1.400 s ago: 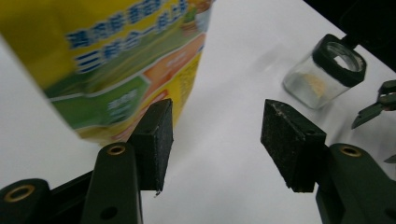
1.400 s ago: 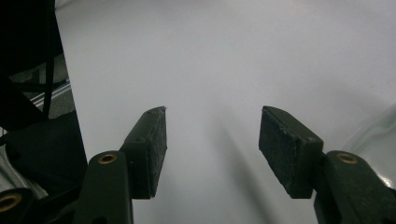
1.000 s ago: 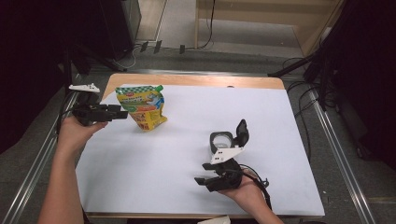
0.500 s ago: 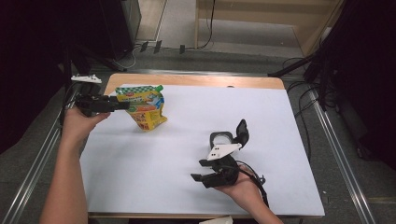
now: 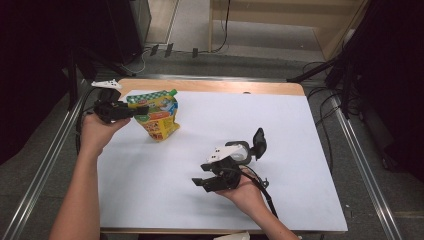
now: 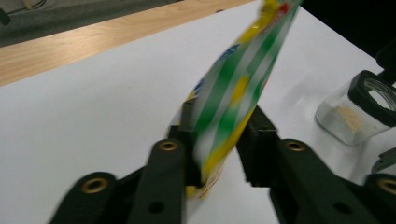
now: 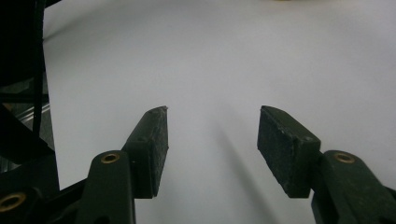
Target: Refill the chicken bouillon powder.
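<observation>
A green and yellow snack bag (image 5: 156, 116) stands on the white table (image 5: 280, 125) at the far left. My left gripper (image 5: 134, 112) reaches it from the left. In the left gripper view its jaws have just been closing and the pads (image 6: 187, 140) now sit on both sides of the bag (image 6: 229, 98), shut on its edge. My right gripper (image 5: 202, 182) lies in the hand near the front middle, pointing left. It stands open over bare table with nothing between its pads (image 7: 154, 149). A glass jar (image 5: 239, 151) with an open black flip lid (image 5: 259, 141) sits just behind that hand.
The wooden table edge (image 5: 210, 86) runs along the back, and metal rails (image 5: 360, 165) flank both sides. The jar (image 6: 348, 114) holds a little pale powder. Dark equipment and cables stand beyond the table.
My left gripper moved right onto the bag and its jaws closed around it. My right hand drifted left, away from the jar, with its jaws still apart.
</observation>
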A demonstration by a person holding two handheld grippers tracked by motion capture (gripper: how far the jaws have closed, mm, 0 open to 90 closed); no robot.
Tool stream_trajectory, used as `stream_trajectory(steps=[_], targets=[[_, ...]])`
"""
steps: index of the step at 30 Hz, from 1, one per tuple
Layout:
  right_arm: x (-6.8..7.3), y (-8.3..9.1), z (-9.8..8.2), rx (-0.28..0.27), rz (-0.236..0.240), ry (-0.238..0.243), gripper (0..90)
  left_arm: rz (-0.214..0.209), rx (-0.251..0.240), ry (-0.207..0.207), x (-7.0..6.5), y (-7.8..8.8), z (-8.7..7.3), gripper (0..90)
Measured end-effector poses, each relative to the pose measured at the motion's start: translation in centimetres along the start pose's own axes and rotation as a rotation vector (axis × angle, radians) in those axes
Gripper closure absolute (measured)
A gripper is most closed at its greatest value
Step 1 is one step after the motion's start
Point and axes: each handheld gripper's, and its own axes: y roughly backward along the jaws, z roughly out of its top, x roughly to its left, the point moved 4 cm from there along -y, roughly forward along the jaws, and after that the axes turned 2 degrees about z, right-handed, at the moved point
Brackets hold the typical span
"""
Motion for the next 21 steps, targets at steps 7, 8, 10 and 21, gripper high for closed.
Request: stream_trajectory(steps=[7,8,10,21], targets=[[0.1,-0.1,-0.4,-0.019,-0.003,-0.013,44.7,0.000,0.012,-0.012,-0.8,-0.3,0.1,87.2],[0.0,-0.1,-0.4,-0.022,-0.004,-0.014,44.9,-0.003,0.013,-0.011,-0.9,-0.3,0.1,89.3],[0.0,-0.2,-0.6,-0.022,-0.007,-0.017,45.0,0.003,0.023,-0.012,-1.5,-0.4,0.5,90.0],[0.0,-0.5,-0.7,-0.046,-0.012,-0.010,46.4,-0.054,0.019,-0.027,-4.9,0.7,2.6,90.0]])
